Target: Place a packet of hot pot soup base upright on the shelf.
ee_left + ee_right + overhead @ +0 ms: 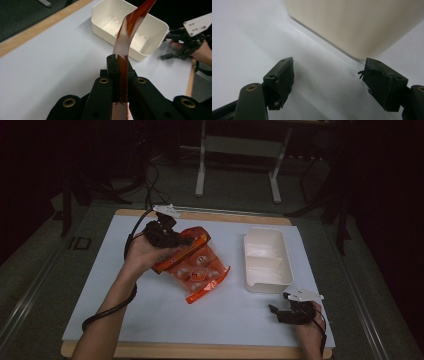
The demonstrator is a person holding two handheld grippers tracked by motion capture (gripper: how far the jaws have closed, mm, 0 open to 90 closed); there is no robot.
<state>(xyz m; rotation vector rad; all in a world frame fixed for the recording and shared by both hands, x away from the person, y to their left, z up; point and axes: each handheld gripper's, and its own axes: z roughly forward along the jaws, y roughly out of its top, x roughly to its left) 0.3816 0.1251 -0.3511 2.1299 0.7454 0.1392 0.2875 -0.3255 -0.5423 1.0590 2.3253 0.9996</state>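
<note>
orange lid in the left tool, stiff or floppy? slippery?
The translucent orange plastic lid probably flexes: its edge curves above the left tool in the left gripper view. It seems light, held tilted by one clamped edge. The glossy surface may be slippery.

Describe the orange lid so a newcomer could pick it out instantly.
Start at the white table; left of the cream container at its centre-right is the orange lid. It is translucent orange with moulded hollows, held tilted by the left gripper clamped on its edge: the only coloured item there.

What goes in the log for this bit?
left gripper: shut on orange lid, lifted | right gripper: open, near white box
</note>
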